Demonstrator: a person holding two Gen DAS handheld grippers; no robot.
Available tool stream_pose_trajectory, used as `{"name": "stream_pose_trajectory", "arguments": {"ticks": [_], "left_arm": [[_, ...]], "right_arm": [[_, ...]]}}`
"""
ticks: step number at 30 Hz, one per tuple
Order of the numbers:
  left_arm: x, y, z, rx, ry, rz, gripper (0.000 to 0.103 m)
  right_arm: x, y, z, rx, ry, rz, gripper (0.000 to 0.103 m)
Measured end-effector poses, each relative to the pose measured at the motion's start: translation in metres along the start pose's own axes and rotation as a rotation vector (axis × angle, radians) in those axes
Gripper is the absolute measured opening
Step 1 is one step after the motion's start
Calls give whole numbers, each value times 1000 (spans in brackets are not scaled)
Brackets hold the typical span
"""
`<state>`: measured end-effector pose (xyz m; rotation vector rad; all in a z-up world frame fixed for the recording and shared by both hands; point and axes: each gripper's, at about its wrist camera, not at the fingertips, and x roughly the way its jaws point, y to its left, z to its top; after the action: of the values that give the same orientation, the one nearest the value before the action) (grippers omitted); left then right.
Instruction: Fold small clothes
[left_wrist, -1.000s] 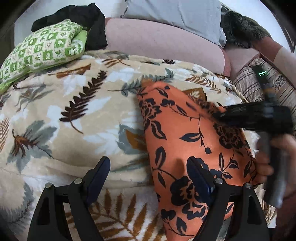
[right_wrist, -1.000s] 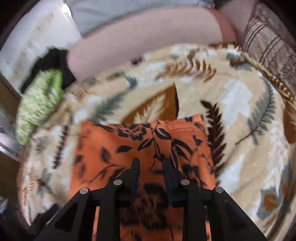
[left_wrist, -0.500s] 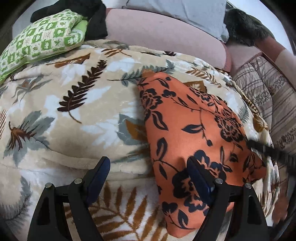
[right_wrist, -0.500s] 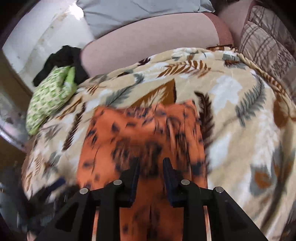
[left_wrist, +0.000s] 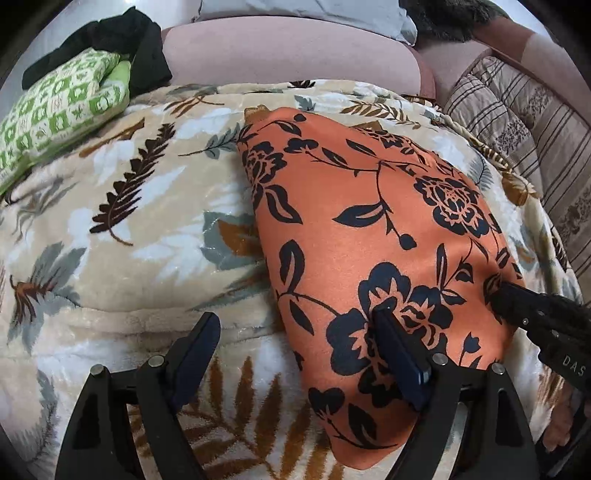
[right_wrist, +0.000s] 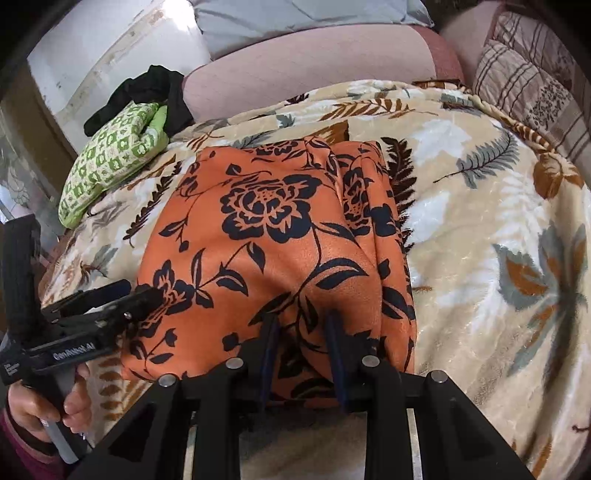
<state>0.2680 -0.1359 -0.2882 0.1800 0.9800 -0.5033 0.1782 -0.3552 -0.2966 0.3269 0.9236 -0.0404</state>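
The orange floral garment (left_wrist: 369, 229) lies folded flat on the leaf-print blanket (left_wrist: 122, 229) that covers the bed, filling the centre and lower right of the left wrist view and the middle of the right wrist view. It sits well apart from the green patterned cloth (left_wrist: 62, 110) bundled at the upper left, probably a piece set aside so the working patch is free.

The left claw (left_wrist: 299, 354) stands wide, one finger over the blanket and the other over the garment's near edge, so it straddles that edge rather than gripping; it looks placed to take a corner or pin the cloth for another fold.

The right claw (right_wrist: 301, 343) is narrow, low over the garment's near hem at the bottom centre. Cloth shows between the fingers, but whether they pinch it I cannot tell.
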Motion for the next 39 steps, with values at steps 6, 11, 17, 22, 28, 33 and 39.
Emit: {"name": "stream_pose_trajectory", "arguments": {"ticks": [6, 11, 17, 22, 28, 33, 39], "left_arm": [[-14, -1, 4, -5, -19, 23, 86], [-42, -8, 12, 45, -148, 121, 86], [-14, -10, 5, 58, -20, 110, 86], [-24, -4, 11, 21, -26, 74, 86], [-28, 17, 15, -90, -41, 25, 86], [2, 23, 11, -179, 72, -131, 86], [-15, 16, 13, -132, 23, -71, 86]], "right_arm": [[-10, 4, 0, -35, -20, 6, 30], [-35, 17, 6, -93, -133, -40, 30], [-7, -6, 21, 6, -9, -63, 32], [-20, -11, 57, 75, -72, 19, 32], [6, 21, 123, 32, -40, 45, 32], [47, 4, 127, 114, 61, 56, 32], [51, 0, 105, 87, 70, 56, 32]]}}
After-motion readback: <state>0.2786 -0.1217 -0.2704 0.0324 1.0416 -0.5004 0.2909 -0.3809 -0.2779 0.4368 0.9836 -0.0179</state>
